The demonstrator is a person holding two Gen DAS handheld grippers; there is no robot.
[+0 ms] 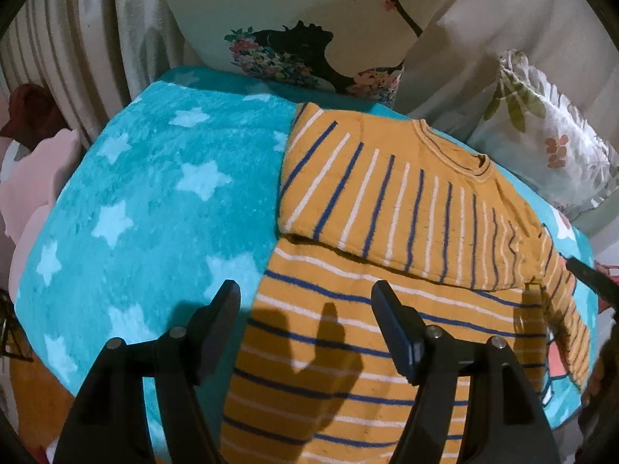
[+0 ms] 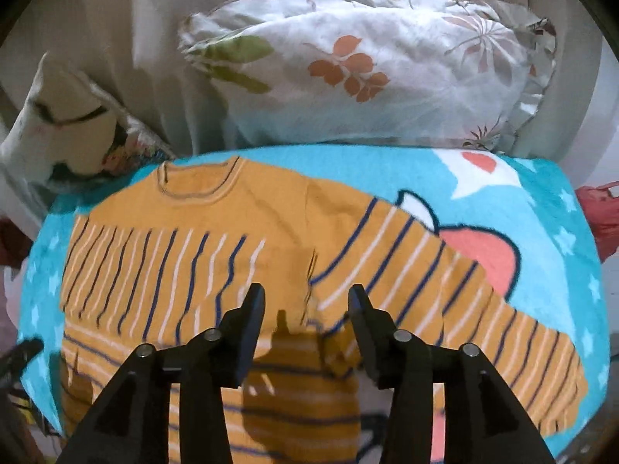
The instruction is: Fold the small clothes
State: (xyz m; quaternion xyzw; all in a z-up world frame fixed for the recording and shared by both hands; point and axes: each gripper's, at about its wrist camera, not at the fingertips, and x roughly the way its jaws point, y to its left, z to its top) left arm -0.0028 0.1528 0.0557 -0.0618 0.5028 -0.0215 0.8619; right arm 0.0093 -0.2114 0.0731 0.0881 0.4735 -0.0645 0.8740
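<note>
From where I sit, the lower hem of the mustard striped sweater [image 1: 387,201] is cut off behind my own gripper bodies in both wrist views, so I cannot make out how far it runs toward me. The right wrist picture is smeared, and the stripes near the middle blur together. There are no containers in sight. The sweater lies on the turquoise star blanket [image 1: 147,193], neck [image 2: 197,181] pointing away from me toward the pillows, its long axis running from me toward them. One sleeve is folded across the chest, its stripes standing crosswise to the body's; the other sleeve [image 2: 483,301] stretches out to the right across the blanket's cartoon print. Beyond the blanket a leaf-print pillow [image 2: 367,73] and a pillow with a dark silhouette print [image 1: 301,54] lean against pale fabric. My left gripper [image 1: 305,294] hangs spread over the sweater's left edge, nothing between its fingers. My right gripper [image 2: 305,297] is spread too, above the chest and sleeve seam, gripping nothing.
</note>
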